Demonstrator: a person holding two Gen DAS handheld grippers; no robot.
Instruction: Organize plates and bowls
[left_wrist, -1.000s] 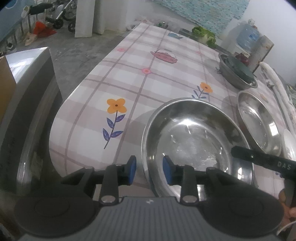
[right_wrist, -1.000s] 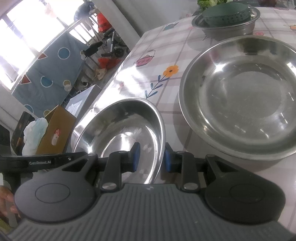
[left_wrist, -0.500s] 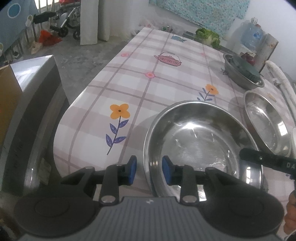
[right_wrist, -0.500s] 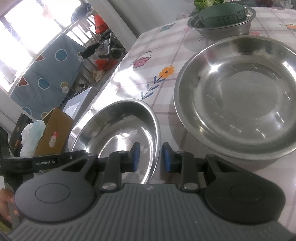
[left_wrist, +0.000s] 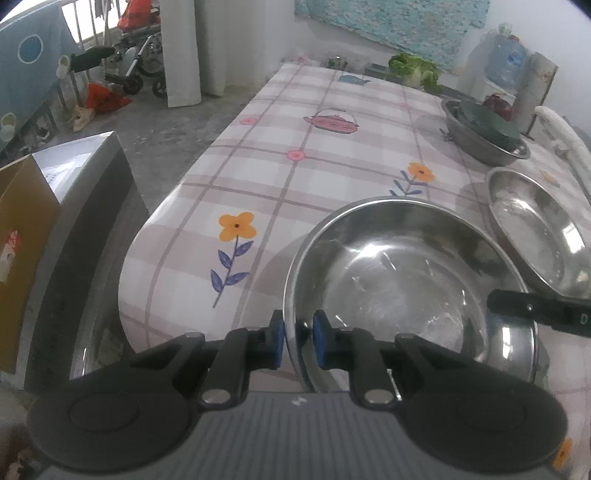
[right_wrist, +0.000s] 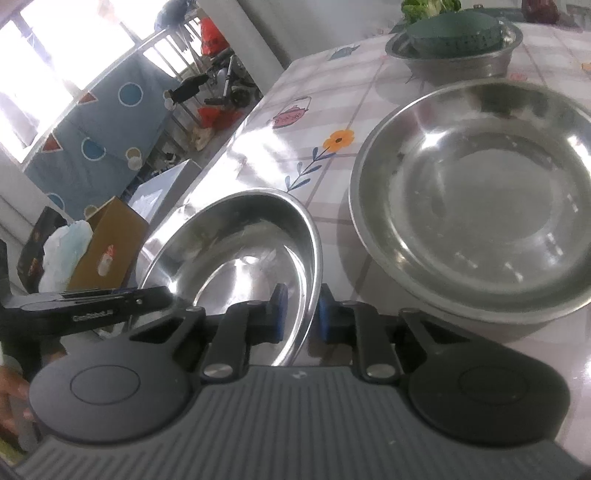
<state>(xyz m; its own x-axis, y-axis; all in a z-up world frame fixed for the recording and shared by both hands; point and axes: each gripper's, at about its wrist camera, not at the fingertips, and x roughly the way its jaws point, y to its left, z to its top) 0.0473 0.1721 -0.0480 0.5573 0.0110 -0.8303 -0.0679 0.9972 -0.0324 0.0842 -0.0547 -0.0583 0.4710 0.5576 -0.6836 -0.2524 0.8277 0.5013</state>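
Note:
A steel bowl (left_wrist: 399, 280) is held by both grippers, tilted and lifted off the flowered tablecloth. My left gripper (left_wrist: 297, 339) is shut on its left rim. My right gripper (right_wrist: 298, 314) is shut on the opposite rim of the same bowl (right_wrist: 236, 251). The right gripper's finger (left_wrist: 532, 308) shows at the bowl's far side in the left wrist view. A wider steel plate (right_wrist: 476, 206) lies on the table to the right; it also shows in the left wrist view (left_wrist: 535, 229).
A steel bowl holding a dark green bowl (left_wrist: 484, 136) stands at the back right, also in the right wrist view (right_wrist: 458, 48). The table's rounded left edge (left_wrist: 129, 258) drops off to a grey box (left_wrist: 77, 192) and a cardboard box (right_wrist: 107, 243) below.
Both grippers have lifted the bowl and tilted it; its rim now sits tight between each pair of pads. The plate has not moved.

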